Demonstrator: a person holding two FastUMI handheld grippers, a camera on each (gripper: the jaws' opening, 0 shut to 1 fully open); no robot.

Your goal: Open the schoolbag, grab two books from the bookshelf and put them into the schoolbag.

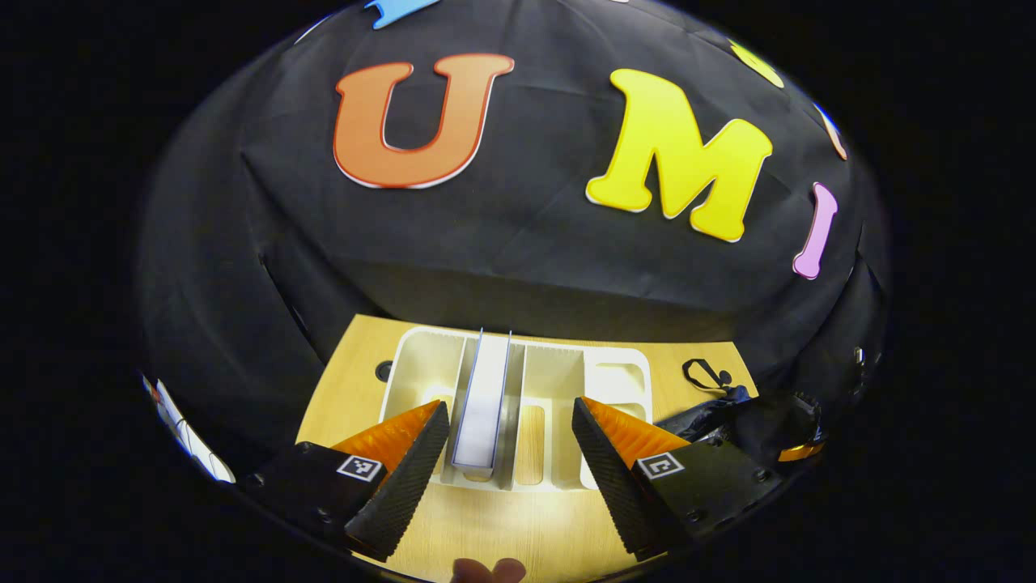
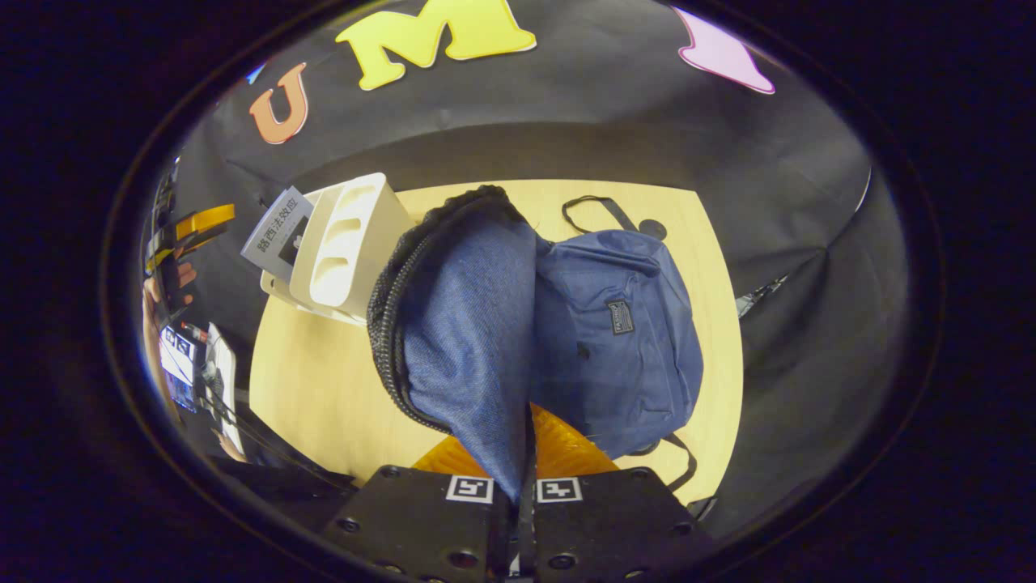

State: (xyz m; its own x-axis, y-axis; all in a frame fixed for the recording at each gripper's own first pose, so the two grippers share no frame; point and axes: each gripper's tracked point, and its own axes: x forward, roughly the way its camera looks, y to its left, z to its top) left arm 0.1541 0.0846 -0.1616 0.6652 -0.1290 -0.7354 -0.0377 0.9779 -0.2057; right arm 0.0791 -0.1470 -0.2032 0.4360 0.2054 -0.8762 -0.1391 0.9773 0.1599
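In the left gripper view, the left gripper [image 1: 510, 453] sits at the bottom of the frame with its fingers spread wide, nothing between them. Just above, at centre, a white bookshelf [image 1: 421, 364] stands on the wooden table [image 1: 518, 526] with one book [image 1: 483, 405] upright in a slot left of its middle. At the right edge of the table lies the dark edge of the schoolbag [image 1: 753, 417].

In the right gripper view, the bookshelf [image 2: 348, 243] stands at upper left, the book [image 2: 277, 231] against its far side. The blue schoolbag [image 2: 615, 340] fills the centre – its flap [image 2: 465, 332] is lifted, pinched at the bottom by the right gripper [image 2: 522, 486], whose fingers are pressed together on the fabric.
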